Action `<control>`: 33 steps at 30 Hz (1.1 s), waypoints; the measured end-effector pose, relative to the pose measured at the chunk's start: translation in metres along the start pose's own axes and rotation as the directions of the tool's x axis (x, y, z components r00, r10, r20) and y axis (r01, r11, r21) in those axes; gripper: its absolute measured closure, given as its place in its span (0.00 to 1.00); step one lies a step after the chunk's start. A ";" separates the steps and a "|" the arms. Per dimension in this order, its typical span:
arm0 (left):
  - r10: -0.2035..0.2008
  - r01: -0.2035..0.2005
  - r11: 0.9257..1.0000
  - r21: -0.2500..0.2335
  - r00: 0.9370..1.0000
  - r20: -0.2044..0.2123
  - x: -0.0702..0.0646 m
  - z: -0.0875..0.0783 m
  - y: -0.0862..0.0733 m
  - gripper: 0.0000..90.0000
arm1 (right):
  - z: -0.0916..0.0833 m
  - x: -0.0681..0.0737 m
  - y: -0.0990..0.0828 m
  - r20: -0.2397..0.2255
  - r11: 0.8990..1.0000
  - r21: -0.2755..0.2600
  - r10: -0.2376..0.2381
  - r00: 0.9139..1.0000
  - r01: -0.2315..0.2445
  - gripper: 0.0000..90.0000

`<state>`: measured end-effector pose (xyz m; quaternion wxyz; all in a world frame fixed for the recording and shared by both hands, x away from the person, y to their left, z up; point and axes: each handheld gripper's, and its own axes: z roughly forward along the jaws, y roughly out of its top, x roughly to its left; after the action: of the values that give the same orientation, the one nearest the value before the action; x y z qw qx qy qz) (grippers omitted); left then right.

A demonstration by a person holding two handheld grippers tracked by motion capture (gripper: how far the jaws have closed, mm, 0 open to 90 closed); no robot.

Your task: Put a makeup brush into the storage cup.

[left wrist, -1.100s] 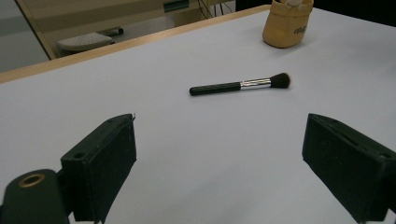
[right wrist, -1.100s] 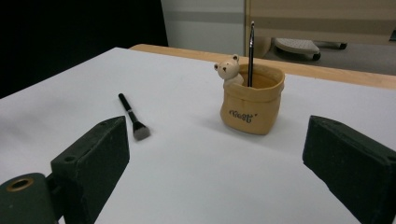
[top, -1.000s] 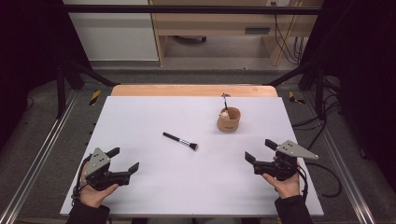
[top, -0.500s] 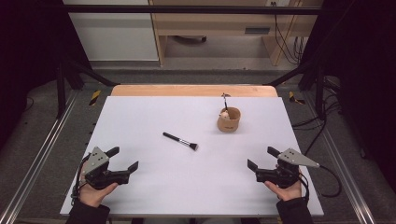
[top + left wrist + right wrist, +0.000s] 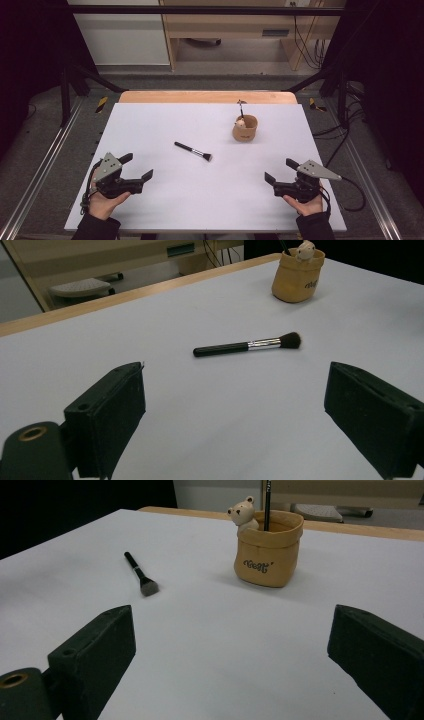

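Observation:
A black-handled makeup brush [image 5: 193, 151] [image 5: 247, 345] [image 5: 140, 574] lies flat near the middle of the white table [image 5: 165, 120]. Behind it to the right stands a tan pouch-shaped holder [image 5: 244, 127] [image 5: 296, 275] [image 5: 268, 549] with a small bear figure on its rim and a thin dark stick upright inside. My left gripper [image 5: 136, 167] [image 5: 235, 415] rests near the front left edge, open and holding nothing. My right gripper [image 5: 281, 171] [image 5: 235, 660] sits near the front right edge, also open with nothing between its jaws.
A wooden strip [image 5: 207, 96] runs along the table's far edge. Metal rails [image 5: 45, 165] flank the table on both sides. Cables [image 5: 345, 140] trail over the floor at the right. Furniture and a shelf [image 5: 235, 25] stand beyond the table.
My right gripper has drawn back a little toward the front edge and slightly right. The left gripper, brush and holder stay where they were.

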<state>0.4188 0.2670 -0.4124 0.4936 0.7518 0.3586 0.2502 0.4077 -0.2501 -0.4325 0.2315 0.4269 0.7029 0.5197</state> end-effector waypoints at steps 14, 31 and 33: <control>0.078 -0.080 0.996 0.028 0.995 0.061 -0.008 0.029 0.038 0.09 | -0.002 0.002 0.002 -0.003 1.000 -0.002 -0.012 1.000 0.012 0.06; 0.150 -0.167 0.981 0.095 0.975 0.161 -0.024 0.069 0.055 0.09 | -0.001 0.005 0.003 -0.016 1.000 -0.003 -0.017 1.000 0.017 0.06; 0.162 -0.183 0.977 0.106 0.970 0.179 -0.027 0.076 0.056 0.09 | -0.001 0.006 0.003 -0.016 1.000 -0.004 -0.014 1.000 0.014 0.06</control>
<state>0.4738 0.1889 -0.3906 0.4516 0.8275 0.2631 0.2051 0.4049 -0.2456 -0.4287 0.2307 0.4173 0.7066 0.5228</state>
